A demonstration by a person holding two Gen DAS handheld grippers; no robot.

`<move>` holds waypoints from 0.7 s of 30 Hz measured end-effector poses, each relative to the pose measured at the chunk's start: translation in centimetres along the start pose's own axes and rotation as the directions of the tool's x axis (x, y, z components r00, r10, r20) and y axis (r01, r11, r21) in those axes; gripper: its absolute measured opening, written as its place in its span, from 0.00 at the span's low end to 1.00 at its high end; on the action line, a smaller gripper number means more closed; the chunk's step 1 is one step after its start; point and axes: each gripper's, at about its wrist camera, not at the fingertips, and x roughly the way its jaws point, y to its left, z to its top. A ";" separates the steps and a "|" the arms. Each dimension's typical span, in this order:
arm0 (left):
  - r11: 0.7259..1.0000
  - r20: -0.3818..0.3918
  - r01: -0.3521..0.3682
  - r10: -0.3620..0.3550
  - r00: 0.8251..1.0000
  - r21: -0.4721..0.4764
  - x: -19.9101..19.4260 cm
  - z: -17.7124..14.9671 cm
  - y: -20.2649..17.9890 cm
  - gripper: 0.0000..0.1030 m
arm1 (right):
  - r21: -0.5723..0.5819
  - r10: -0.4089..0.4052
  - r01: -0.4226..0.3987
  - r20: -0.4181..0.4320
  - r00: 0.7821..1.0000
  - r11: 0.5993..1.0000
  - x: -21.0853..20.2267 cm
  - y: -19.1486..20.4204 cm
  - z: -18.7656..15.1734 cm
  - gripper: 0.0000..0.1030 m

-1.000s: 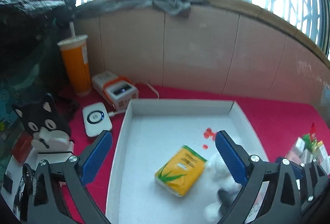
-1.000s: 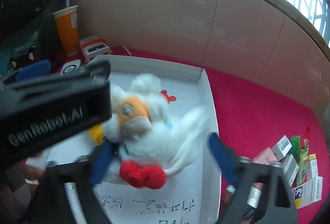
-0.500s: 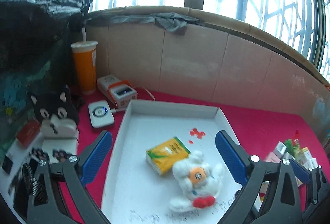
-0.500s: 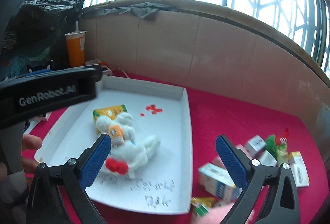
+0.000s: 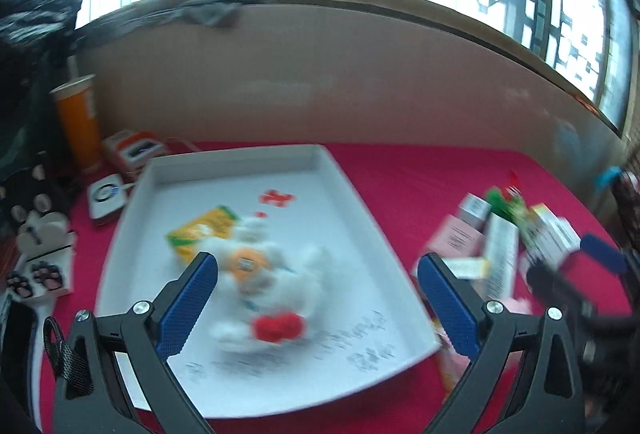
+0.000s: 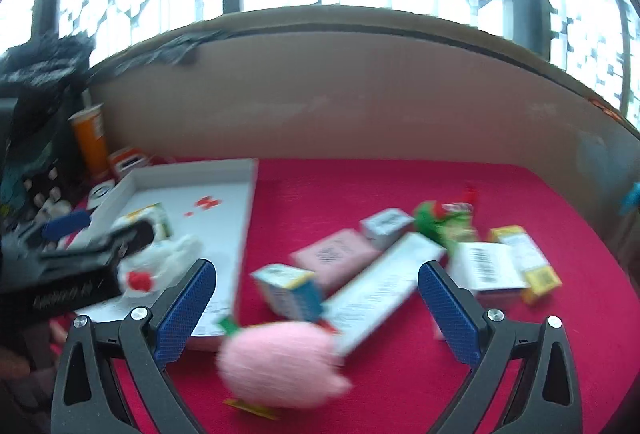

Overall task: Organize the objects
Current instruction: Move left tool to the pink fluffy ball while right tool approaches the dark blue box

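White plush toy (image 5: 260,274) with red bow: lying inside the white tray (image 5: 352,194), touching the yellow packet (image 5: 204,230), so two things already sorted there. Left gripper (image 5: 316,298): jaws spread wide, holding nothing, hovering above the tray, probably to leave room for the other side. Right gripper (image 6: 316,306): jaws also released and empty, pointed at the unsorted pile on the red cloth (image 6: 400,186) beside the tray. Between its fingers, nearest: pink plush (image 6: 280,358), blurred, resting partly on a long white box (image 6: 372,294); likely the next pick, being soft and on top. Further: small blue-and-white box (image 6: 288,288), pink box (image 6: 336,258), green snack bag (image 6: 444,222), yellow box (image 6: 524,262). Orange cup (image 5: 78,122) near the wall, apart from the sorting.
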 end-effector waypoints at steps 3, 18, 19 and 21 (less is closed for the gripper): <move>0.996 -0.017 0.056 -0.055 0.998 0.062 0.1 -0.9 -2.2 0.97 | 0.080 -0.043 0.043 -0.008 0.999 0.996 -0.2 -3.0 -0.6 1.00; 0.915 -0.121 0.262 -0.235 0.964 0.308 1.2 -3.9 -10.9 0.97 | 0.243 -0.149 0.168 -0.097 0.984 0.955 2.3 -11.9 -2.4 1.00; 0.912 -0.124 0.261 -0.233 0.964 0.315 1.4 -3.8 -11.2 0.97 | 0.237 -0.148 0.169 -0.103 0.984 0.957 2.7 -11.9 -2.3 1.00; 0.909 -0.135 0.266 -0.235 0.963 0.322 1.8 -3.8 -11.7 0.97 | 0.230 -0.144 0.166 -0.110 0.983 0.959 3.3 -11.9 -2.3 1.00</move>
